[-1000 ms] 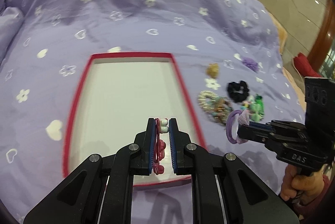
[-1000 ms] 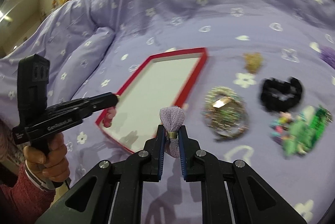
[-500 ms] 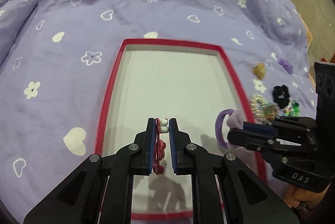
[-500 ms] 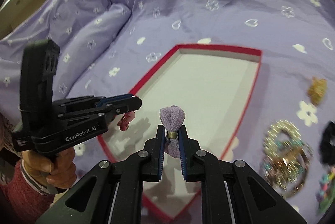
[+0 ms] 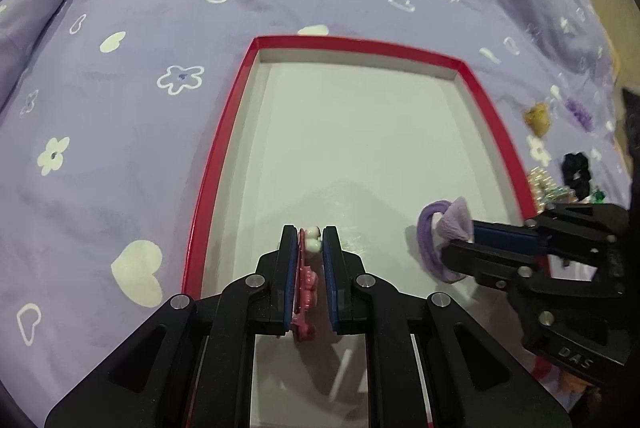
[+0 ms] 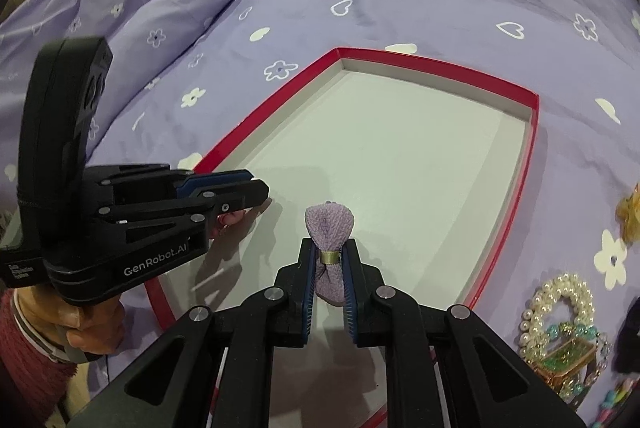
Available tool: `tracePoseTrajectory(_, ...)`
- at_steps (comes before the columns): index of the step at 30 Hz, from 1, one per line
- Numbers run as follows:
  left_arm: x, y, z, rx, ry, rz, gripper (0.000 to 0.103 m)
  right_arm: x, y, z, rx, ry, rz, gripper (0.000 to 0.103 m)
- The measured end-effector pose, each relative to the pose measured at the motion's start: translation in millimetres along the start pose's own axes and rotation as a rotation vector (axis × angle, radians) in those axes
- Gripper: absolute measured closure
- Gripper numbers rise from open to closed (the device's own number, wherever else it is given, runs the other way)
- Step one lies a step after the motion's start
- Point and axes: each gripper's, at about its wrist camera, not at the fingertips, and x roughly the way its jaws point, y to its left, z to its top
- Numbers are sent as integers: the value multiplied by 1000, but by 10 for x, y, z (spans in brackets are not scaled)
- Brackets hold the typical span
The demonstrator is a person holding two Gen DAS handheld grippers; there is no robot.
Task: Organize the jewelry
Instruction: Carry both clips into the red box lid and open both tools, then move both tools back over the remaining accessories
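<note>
Left gripper (image 5: pixel 311 248) clenched on pink beaded hair clip (image 5: pixel 306 284); right gripper (image 6: pixel 329 260) pinching lilac knit-bow hair tie (image 6: pixel 329 228). Both low over red-rimmed white cardboard tray (image 6: pixel 404 164), ready for release inside; remaining jewelry right of right gripper.

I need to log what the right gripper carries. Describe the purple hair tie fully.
The purple hair tie has a lilac knitted fabric bow cinched by a small gold band, joined to a darker purple elastic loop. The right gripper is shut on the bow at its cinched middle, holding it over the near part of the red-rimmed tray, loop hanging free.
</note>
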Motion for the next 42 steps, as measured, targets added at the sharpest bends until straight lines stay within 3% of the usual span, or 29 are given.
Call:
tracePoseTrajectory(8, 15, 31, -16, -18, 6, -5, 91, 35, -6, 12, -9, 7, 13, 88)
tracePoseTrajectory(12, 1, 56, -21, -31, 3, -4, 85, 42, 7, 21, -15, 7, 16, 84)
tracePoseTrajectory(17, -32, 71, -19, -39, -6, -3, 77, 20, 27, 19, -24, 2, 9, 76)
tracePoseTrajectory(19, -44, 73, -16, -40, -8, -6, 76, -1, 15, 13, -20, -4, -1, 63)
tracePoseTrajectory(24, -83, 83, -30, -52, -11, -5, 73, -59, -39, -20, -2, -13, -9, 62)
tracePoseTrajectory(33, -386, 58, -41, -73, -63, -6, 59, -446, -124, -107, 40, -88, -10, 62)
tracePoseTrajectory(42, -658, -261, -35, -54, -103, -52, 51, -959, -463, -458, 155, -160, -52, 57)
